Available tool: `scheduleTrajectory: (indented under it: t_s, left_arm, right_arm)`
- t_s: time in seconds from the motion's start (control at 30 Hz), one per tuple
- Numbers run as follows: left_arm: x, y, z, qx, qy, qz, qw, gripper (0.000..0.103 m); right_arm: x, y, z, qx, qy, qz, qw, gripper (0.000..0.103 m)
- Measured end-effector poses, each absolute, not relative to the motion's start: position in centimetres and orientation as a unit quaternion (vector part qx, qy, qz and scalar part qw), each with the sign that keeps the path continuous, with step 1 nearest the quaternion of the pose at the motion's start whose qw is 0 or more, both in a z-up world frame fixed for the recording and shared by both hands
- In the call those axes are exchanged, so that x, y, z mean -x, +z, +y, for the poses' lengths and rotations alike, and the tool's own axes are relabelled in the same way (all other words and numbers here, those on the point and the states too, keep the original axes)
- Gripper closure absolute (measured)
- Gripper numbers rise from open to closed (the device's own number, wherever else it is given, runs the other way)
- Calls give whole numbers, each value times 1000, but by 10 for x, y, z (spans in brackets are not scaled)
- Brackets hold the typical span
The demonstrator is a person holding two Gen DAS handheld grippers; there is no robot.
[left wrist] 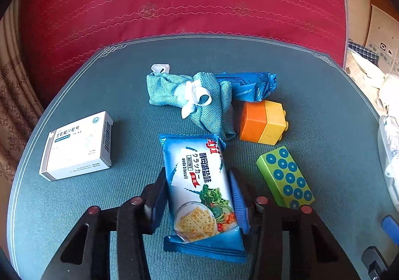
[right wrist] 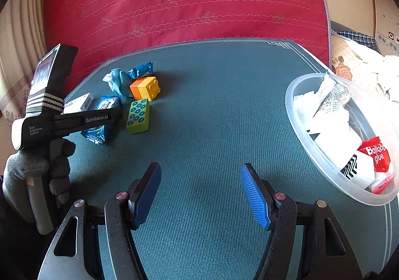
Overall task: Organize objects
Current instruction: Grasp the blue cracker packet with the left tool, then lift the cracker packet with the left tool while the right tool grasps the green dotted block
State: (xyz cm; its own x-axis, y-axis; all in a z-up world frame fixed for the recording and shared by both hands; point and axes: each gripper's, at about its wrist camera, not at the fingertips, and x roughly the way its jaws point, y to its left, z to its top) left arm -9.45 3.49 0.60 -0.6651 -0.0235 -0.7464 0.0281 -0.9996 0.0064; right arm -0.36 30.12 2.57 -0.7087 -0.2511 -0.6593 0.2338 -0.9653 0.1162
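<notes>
Left gripper [left wrist: 199,195] is clamped across the lower half of the biscuit packet [left wrist: 199,180], one pad on each long edge; gripping the narrow width looks chosen so the flat pack can be carried level. The packet lies on the green mat [left wrist: 311,105], between the white medicine box [left wrist: 77,147] and the green studded brick [left wrist: 284,175]. Right gripper [right wrist: 200,192] hangs half spread over bare mat, nothing between its pads, likely kept clear of the work. The clear tub [right wrist: 299,105], already holding sachets, sits well apart at the mat's right edge: judged the destination
</notes>
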Motion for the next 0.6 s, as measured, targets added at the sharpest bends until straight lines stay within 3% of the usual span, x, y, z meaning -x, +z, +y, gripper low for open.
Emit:
scheduleTrajectory:
  t_s: [0.6]
  left_arm:
    - [79, 40, 8, -371, -928, 30, 20, 58]
  right_arm:
    - [40, 34, 240, -380, -902, 24, 202, 36]
